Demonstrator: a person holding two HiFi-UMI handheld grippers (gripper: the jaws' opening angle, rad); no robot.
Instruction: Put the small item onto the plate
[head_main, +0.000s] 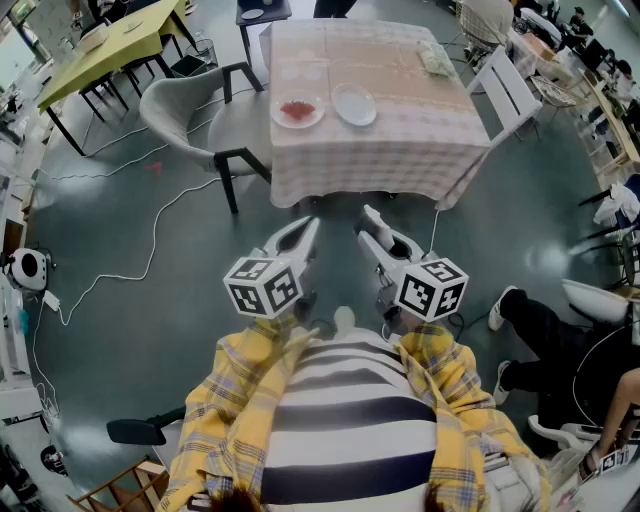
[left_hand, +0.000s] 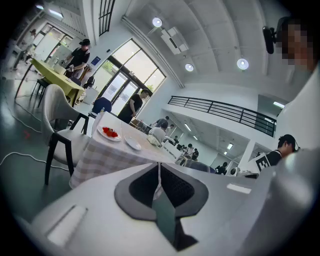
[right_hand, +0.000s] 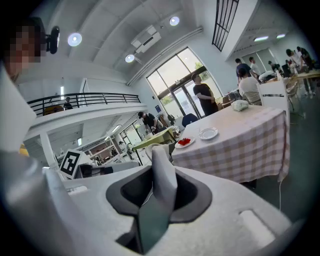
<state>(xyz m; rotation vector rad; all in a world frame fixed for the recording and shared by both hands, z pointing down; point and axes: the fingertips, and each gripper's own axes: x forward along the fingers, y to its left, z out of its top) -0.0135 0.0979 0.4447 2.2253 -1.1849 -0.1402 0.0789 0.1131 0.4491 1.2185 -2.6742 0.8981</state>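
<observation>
Both empty, well short of the desk (head_main: 400, 95): left tongs (head_main: 310, 224) shut, right tongs (head_main: 362, 222) slightly ajar, presumably nothing reachable yet.

No words or numbers to read here: the left gripper (head_main: 308, 225) and right gripper (head_main: 365, 222) show only black-and-white square code patterns on their cubes (head_main: 262, 285), and the blue sign (left_hand: 96, 60) beside the doors (left_hand: 120, 86) is too small

Yellow plaid sleeves (head_main: 236, 392), striped shirt (head_main: 350, 425), white claws (head_main: 306, 226) (head_main: 366, 222), marker cubes (head_main: 262, 286)
</observation>
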